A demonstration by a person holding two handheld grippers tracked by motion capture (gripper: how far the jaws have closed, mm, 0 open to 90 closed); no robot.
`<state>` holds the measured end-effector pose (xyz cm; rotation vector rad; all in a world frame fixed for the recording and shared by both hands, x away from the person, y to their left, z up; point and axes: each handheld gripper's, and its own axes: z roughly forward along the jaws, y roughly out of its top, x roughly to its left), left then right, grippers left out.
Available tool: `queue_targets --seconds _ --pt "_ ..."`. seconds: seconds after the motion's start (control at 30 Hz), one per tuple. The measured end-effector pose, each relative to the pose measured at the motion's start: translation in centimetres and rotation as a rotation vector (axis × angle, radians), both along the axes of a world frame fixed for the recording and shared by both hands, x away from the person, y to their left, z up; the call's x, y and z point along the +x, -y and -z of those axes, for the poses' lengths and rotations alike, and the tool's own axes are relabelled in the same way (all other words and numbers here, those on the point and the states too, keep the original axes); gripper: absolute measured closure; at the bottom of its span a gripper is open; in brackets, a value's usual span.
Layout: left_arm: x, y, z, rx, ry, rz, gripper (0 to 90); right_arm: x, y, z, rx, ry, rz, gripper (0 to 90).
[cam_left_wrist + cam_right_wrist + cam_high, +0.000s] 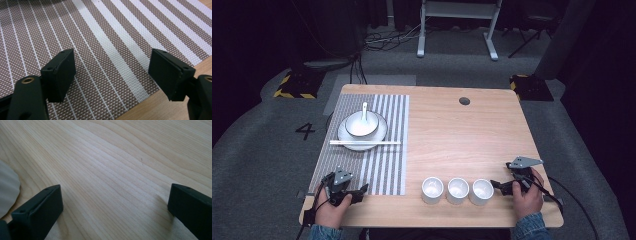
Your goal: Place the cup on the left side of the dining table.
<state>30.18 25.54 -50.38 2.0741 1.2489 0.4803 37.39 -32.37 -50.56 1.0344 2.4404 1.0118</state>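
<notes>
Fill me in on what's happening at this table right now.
A person sits at a light wooden table with a black two-jaw gripper in each hand, both open and empty. The left gripper hovers over a brown-and-white striped woven placemat; the right gripper is over bare wood beside three small white cups in a row. On the placemat, a white bowl with a white spoon sits on a white plate, pale chopsticks lying across the plate's near rim.

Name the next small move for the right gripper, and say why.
Probably ease the right gripper left toward the nearest white cup. Its jaws stand open and empty over bare table, and that cup, the rightmost of three in a row, sits just beside it.
</notes>
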Motion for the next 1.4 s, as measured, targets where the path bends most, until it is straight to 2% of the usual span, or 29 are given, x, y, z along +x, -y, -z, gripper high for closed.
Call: queue_targets --seconds 0.87,0.97,1.03,1.13,1.17,1.2,1.3,1.33,1.4 --pt "0.0 0.0 0.0 -0.001 0.001 -0.007 22.5 0.0 0.0 0.0 0.000 -0.001 0.000 0.0" --pt "0.0 0.0 -0.2 -0.034 0.002 -0.015 23.5 0.0 0.0 0.0 0.001 -0.001 0.000 0.0" --pt "0.0 -0.1 -0.5 -0.051 0.001 -0.008 23.4 0.0 0.0 0.0 0.001 -0.001 0.000 0.0" --pt "-0.1 0.1 -1.4 -0.048 -0.012 0.012 23.4 0.0 0.0 0.0 0.000 -0.001 0.000 0.0" --pt "-0.3 0.2 -2.2 -0.037 0.014 0.020 23.7 0.0 0.0 0.0 0.000 -0.001 0.000 0.0" --pt "-0.3 0.2 -2.2 -0.037 0.014 0.020 23.8 0.0 0.0 0.0 0.000 -0.001 0.000 0.0" --pt "-0.7 0.2 -4.0 -0.047 0.074 0.008 23.7 0.0 0.0 0.0 0.001 -0.001 0.000 0.0" --pt "-0.9 0.3 -4.5 -0.066 0.090 0.004 23.7 0.0 0.0 0.0 0.001 -0.001 0.000 0.0" --pt "-1.1 0.4 -5.4 -0.094 0.095 0.024 23.7 0.0 0.0 0.0 0.000 -0.001 0.000 0.0"
